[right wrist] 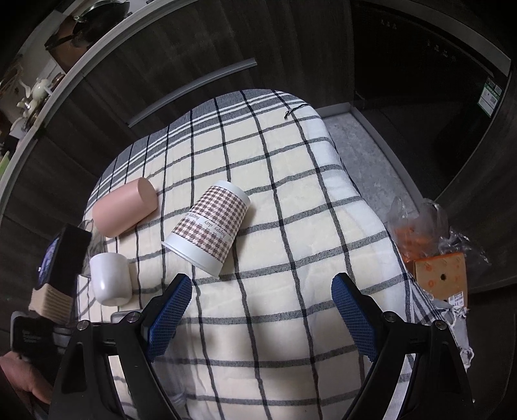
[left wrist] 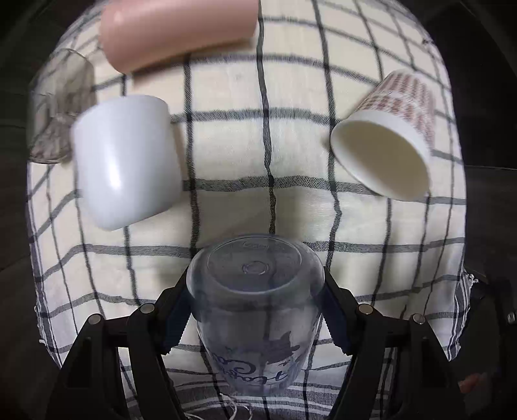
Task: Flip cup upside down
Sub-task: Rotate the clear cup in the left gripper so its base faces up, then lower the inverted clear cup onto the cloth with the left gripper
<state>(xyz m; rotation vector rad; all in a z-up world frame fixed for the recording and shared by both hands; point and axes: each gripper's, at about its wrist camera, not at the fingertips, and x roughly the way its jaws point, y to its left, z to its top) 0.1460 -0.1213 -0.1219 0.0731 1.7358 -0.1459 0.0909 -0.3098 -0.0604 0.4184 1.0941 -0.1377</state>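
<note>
My left gripper [left wrist: 255, 307] is shut on a clear plastic cup [left wrist: 255, 310] with dark printed lettering; its base faces the camera and its mouth points toward me, held above the checked cloth [left wrist: 290, 200]. My right gripper [right wrist: 261, 310] is open and empty above the cloth [right wrist: 290, 245]. A houndstooth paper cup [right wrist: 210, 226] lies on its side ahead of it; it also shows in the left wrist view [left wrist: 387, 135]. A white cup [left wrist: 126, 161] stands upside down on the left.
A pink cup [left wrist: 174, 29] lies on its side at the far edge, also in the right wrist view [right wrist: 124, 206]. A clear glass [left wrist: 58, 103] sits at the far left. An orange packet [right wrist: 439, 274] lies beside the table on the right. Dark cabinets stand behind.
</note>
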